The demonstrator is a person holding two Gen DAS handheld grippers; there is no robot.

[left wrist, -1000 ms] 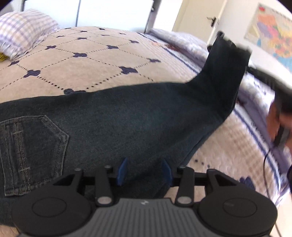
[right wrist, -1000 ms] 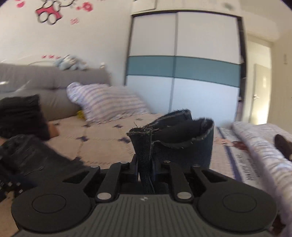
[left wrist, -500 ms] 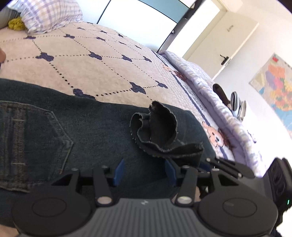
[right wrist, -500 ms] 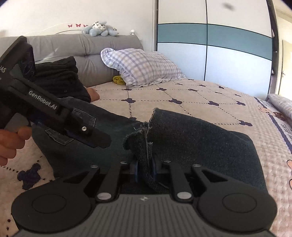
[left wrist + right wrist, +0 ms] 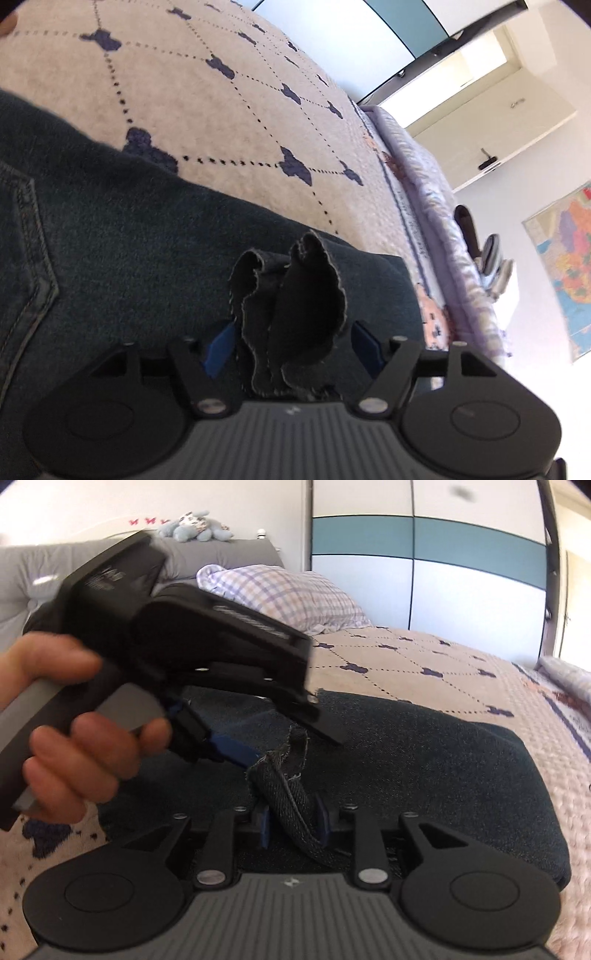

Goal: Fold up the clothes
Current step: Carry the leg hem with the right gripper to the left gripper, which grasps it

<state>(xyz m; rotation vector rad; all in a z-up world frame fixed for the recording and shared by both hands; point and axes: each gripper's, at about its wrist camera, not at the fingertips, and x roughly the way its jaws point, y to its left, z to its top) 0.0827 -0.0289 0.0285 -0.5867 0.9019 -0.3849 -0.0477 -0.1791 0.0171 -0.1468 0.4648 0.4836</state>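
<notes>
With the trouser leg now carried over and lying doubled on the jeans (image 5: 424,760) on the bed (image 5: 229,122), the right gripper (image 5: 291,825) slackens around the hem (image 5: 291,317) while the left gripper (image 5: 291,345) spreads wide.

Sunlit bedroom: quilted bed (image 5: 229,122), checked pillow (image 5: 295,594), white-and-teal wardrobe (image 5: 443,561), wall map (image 5: 565,266).

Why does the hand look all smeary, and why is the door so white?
Right wrist view: the hand and the left tongs it holds are smeared by motion blur; the jeans look sharper. Left wrist view: sunlight washes out the door, and the fisheye bends the bed.
</notes>
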